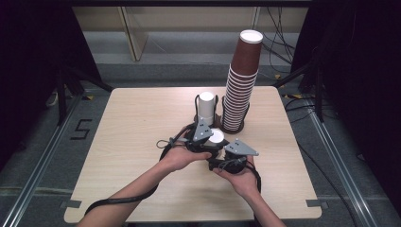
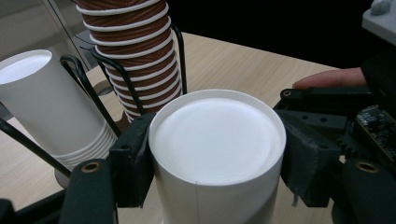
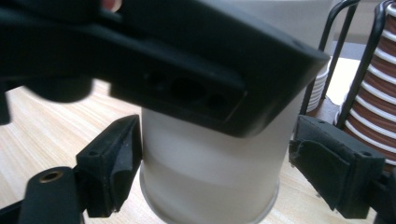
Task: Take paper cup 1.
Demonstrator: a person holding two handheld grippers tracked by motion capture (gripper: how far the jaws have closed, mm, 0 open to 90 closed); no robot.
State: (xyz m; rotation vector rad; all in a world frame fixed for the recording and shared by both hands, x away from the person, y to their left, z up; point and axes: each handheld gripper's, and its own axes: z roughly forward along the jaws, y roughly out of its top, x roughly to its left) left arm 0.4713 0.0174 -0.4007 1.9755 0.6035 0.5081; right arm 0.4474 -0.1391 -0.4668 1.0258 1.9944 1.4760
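Near the middle of the desk (image 1: 142,142), the left gripper (image 2: 215,154) pinches an upside-down white cup (image 2: 217,140) near its top, apparently steadying it, while the right gripper (image 3: 215,172) flanks the cup's lower part with jaws spread, just clear of its wall, likely to pull nested cups apart. Behind stand racks with a white cup stack (image 1: 206,106) and a brown cup stack (image 1: 241,90).
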